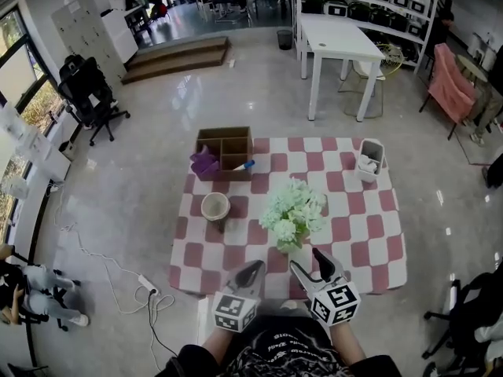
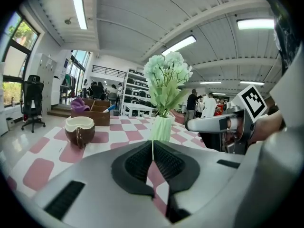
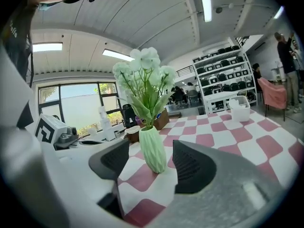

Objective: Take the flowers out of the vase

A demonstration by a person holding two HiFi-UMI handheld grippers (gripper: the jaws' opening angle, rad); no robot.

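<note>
A bunch of pale green-white flowers point(image 1: 292, 210) stands upright in a ribbed light green vase point(image 3: 154, 148) on the near middle of the pink-and-white checkered table point(image 1: 354, 234). My right gripper point(image 1: 305, 259) is open just short of the vase, with nothing between its pads. In the right gripper view the vase and its flowers point(image 3: 142, 75) show through the gap of the right gripper point(image 3: 152, 152). My left gripper point(image 1: 257, 269) is shut and empty, left of the vase at the table's near edge. In the left gripper view its jaws point(image 2: 152, 148) meet, and the vase point(image 2: 161, 127) stands beyond them.
A brown cup with a white inside point(image 1: 214, 207) sits left of the flowers. At the far left of the table stands a wooden box point(image 1: 225, 148) holding a purple cloth. A white basket point(image 1: 370, 160) is at the far right corner. Office chairs and a white desk surround the table.
</note>
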